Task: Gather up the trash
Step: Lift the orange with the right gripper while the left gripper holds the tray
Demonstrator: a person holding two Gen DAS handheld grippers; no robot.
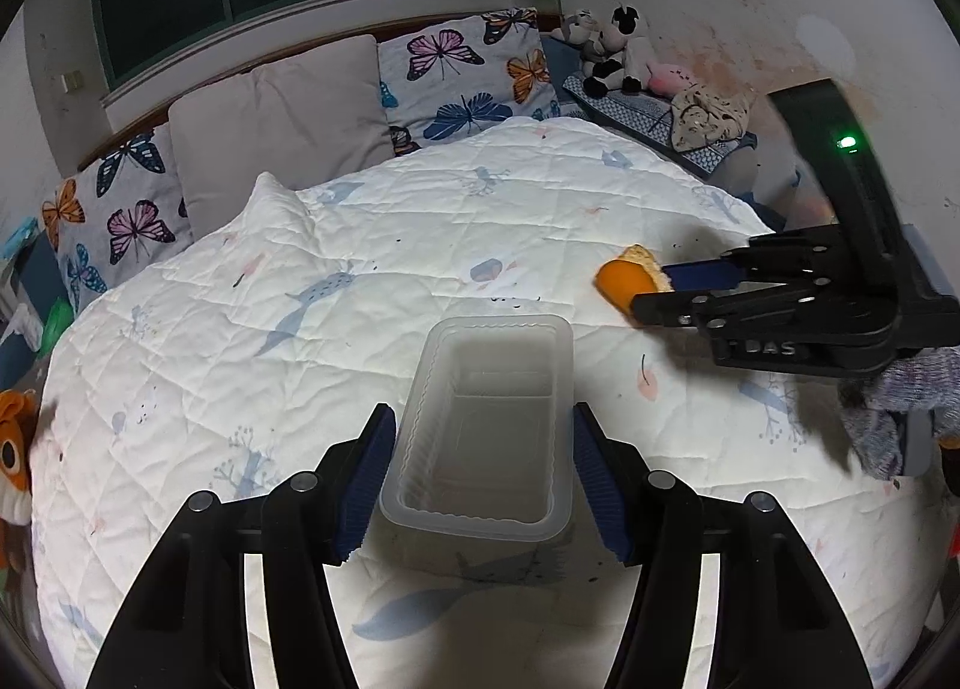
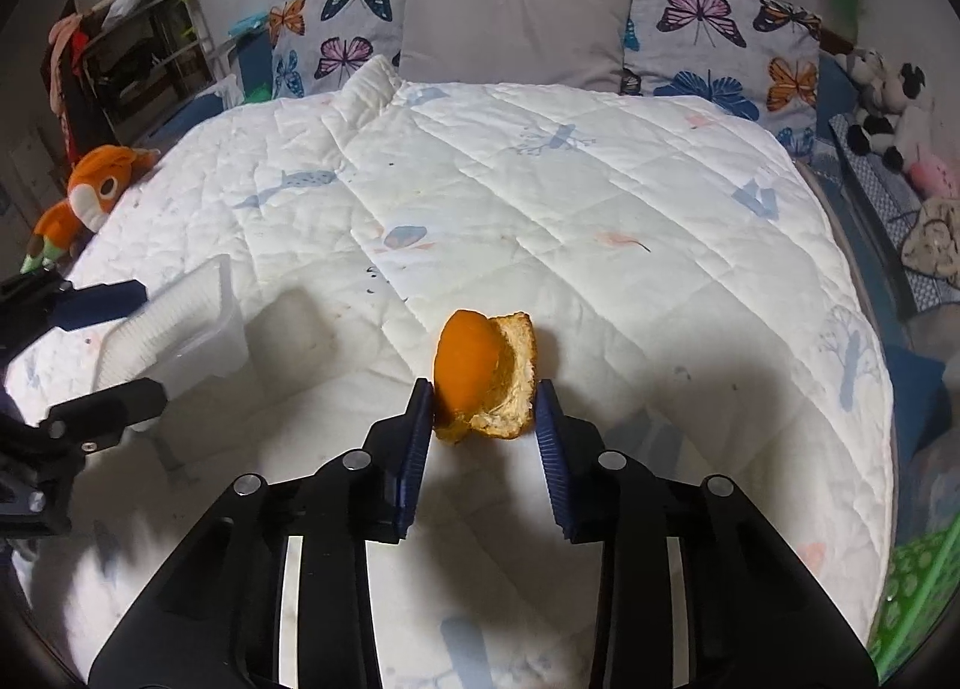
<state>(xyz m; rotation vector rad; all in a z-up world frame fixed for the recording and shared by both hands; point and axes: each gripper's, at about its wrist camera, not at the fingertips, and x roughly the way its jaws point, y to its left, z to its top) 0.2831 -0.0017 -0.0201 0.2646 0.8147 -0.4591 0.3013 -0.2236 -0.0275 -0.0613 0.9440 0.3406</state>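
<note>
The left claw (image 1: 483, 473) sits around a clear plastic container (image 1: 486, 425) on the white quilted bed (image 1: 360, 245), near the foot edge. Its two blue-padded fingers (image 1: 372, 479) stand either side of the container's narrow end; the left pad touches or nearly touches the ribbed wall, while a thin gap shows at the right pad, so the pictures do not settle whether the container is gripped. The container stands upright, mouth up, with nothing visible inside it.

The right claw (image 2: 483, 419) is partly closed around a piece of orange peel (image 2: 480, 377). Its left pad presses the orange outer skin and its right pad lies against the pale, pithy inner side, so the peel is pinched between them. The peel casts a shadow on the quilt beside it, and whether it rests on the cover or is held just clear of it cannot be told. In the left wrist view the same peel (image 1: 630, 278) appears at the tips of the right claw (image 1: 651, 293), toward the right edge of the bed and beyond the container.

Butterfly-print pillows (image 2: 720, 41) and a grey pillow (image 2: 516, 17) line the head edge. An orange plush toy (image 2: 90, 197) lies at the left edge, and black-and-white plush toys (image 2: 882, 107) sit past the right edge.
</note>
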